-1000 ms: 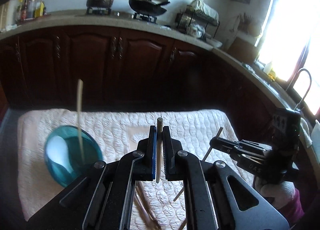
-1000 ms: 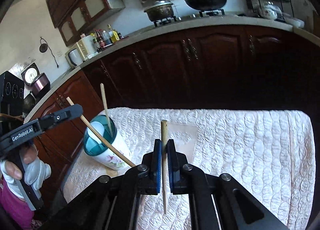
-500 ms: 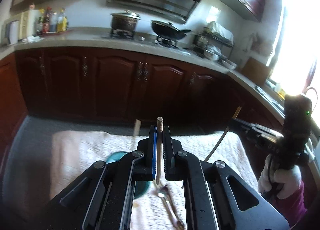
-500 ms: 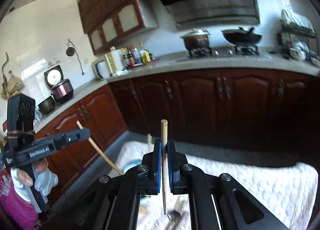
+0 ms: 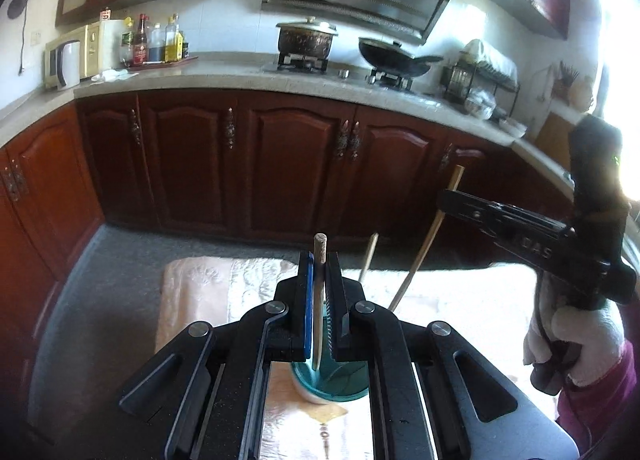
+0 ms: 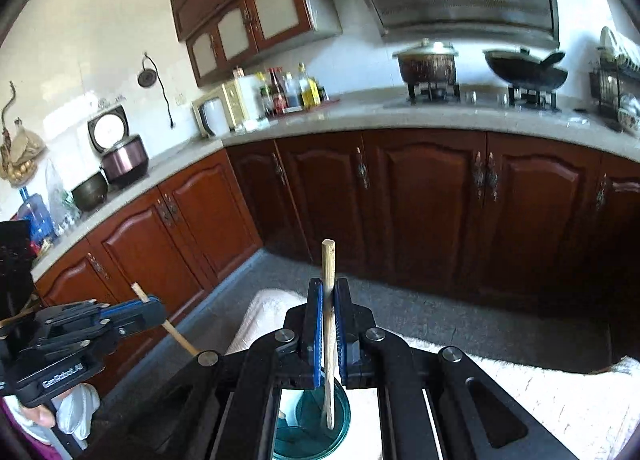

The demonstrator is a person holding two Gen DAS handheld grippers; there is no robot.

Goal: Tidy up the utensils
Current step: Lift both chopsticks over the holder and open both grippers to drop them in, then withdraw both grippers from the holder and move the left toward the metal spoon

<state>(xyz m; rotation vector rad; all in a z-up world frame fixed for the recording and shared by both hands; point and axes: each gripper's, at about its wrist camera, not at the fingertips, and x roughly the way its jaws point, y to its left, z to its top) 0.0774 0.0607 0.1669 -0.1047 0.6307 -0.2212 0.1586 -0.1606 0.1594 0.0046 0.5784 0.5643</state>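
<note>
My left gripper (image 5: pixel 320 264) is shut on a wooden chopstick (image 5: pixel 319 300) held upright, its lower end just above the mouth of the teal cup (image 5: pixel 340 384). Another chopstick (image 5: pixel 369 258) leans in that cup. In the right wrist view my right gripper (image 6: pixel 328 286) is shut on a second chopstick (image 6: pixel 329 340), whose lower tip hangs over the cup (image 6: pixel 308 436). Each gripper shows in the other's view: the right gripper (image 5: pixel 446 199) with its chopstick (image 5: pixel 420 260), the left gripper (image 6: pixel 158 310) with its chopstick (image 6: pixel 178 336).
The cup stands on a cream quilted cloth (image 5: pixel 200 292) over the table. Behind are dark red cabinets (image 5: pixel 288 163) under a counter with a pot (image 5: pixel 306 37) and a wok (image 5: pixel 390 55). A white-gloved hand (image 5: pixel 576 344) holds the right gripper.
Both grippers rose and moved toward the cup with their chopsticks still gripped. The cup, off to the left before, now sits right under both sets of fingers.
</note>
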